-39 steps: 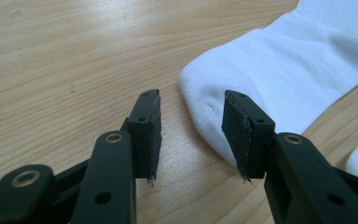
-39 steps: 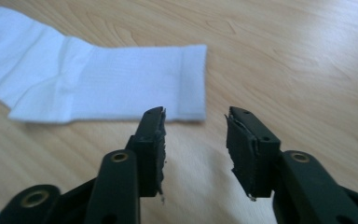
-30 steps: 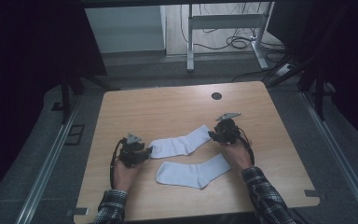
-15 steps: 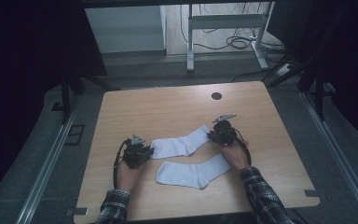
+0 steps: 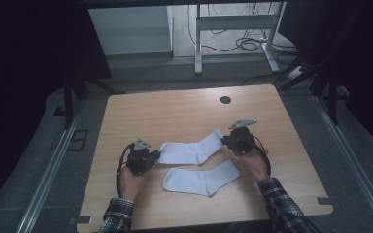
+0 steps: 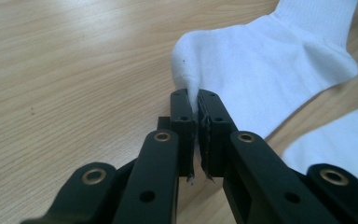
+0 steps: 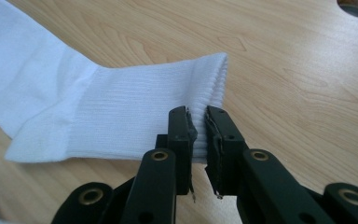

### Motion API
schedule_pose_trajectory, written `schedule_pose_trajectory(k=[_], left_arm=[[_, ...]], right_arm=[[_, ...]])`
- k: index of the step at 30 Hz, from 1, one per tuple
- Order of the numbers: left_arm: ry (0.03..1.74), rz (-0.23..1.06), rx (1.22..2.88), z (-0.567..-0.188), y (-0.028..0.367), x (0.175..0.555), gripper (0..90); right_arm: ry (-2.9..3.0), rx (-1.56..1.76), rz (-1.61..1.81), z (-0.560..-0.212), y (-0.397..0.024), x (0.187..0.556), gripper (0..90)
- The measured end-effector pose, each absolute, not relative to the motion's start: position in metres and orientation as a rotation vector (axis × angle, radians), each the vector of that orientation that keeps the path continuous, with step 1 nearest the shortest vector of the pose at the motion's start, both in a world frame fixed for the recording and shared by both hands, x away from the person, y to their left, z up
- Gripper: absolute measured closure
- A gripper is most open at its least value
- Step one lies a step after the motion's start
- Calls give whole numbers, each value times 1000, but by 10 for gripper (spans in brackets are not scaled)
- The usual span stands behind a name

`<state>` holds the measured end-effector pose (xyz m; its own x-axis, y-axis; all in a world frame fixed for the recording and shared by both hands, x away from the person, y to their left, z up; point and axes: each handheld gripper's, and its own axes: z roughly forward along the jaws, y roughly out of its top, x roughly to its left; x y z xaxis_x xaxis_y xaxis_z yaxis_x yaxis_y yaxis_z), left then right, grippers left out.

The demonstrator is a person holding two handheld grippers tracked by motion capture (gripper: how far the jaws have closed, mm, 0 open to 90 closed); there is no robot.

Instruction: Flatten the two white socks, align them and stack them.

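Observation:
Two white socks lie on the wooden table (image 5: 175, 111). The farther sock (image 5: 192, 149) runs from left to upper right. My left gripper (image 5: 156, 158) holds its toe end: in the left gripper view the jaws have just closed, and my left gripper (image 6: 197, 107) pinches a fold of the sock (image 6: 270, 60). At the ribbed cuff, my right gripper (image 5: 225, 141) has also just been closing. In the right gripper view, my right gripper (image 7: 198, 121) has the cuff's edge of the sock (image 7: 121, 112) between its pads. The nearer sock (image 5: 201, 177) lies flat and untouched.
A round dark cable hole (image 5: 226, 99) sits near the table's far edge, right of centre. Beyond the table are a metal frame (image 5: 233, 24) and cables on the floor. The nearer sock (image 6: 340, 144) shows at the right of the left gripper view.
Both grippers' jaws have closed onto the ends of the farther sock, left on the toe and right on the cuff. The hands have barely shifted.

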<state>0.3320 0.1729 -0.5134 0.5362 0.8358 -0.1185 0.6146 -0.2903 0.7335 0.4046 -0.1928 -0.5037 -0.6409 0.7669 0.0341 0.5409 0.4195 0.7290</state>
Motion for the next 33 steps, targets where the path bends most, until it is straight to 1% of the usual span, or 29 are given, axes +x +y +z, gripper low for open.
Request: schedule_pose_trajectory(k=[8, 17, 33], left_arm=[[1139, 359, 1979, -499, 176, 319, 853], [1095, 358, 1993, -493, 174, 302, 853], [1040, 332, 2018, -492, 166, 271, 853]], right_arm=[[2369, 1098, 1099, -489, -201, 386, 794], [2378, 1067, 1123, -479, -208, 360, 794], [2399, 1056, 1150, -476, -226, 325, 794]])
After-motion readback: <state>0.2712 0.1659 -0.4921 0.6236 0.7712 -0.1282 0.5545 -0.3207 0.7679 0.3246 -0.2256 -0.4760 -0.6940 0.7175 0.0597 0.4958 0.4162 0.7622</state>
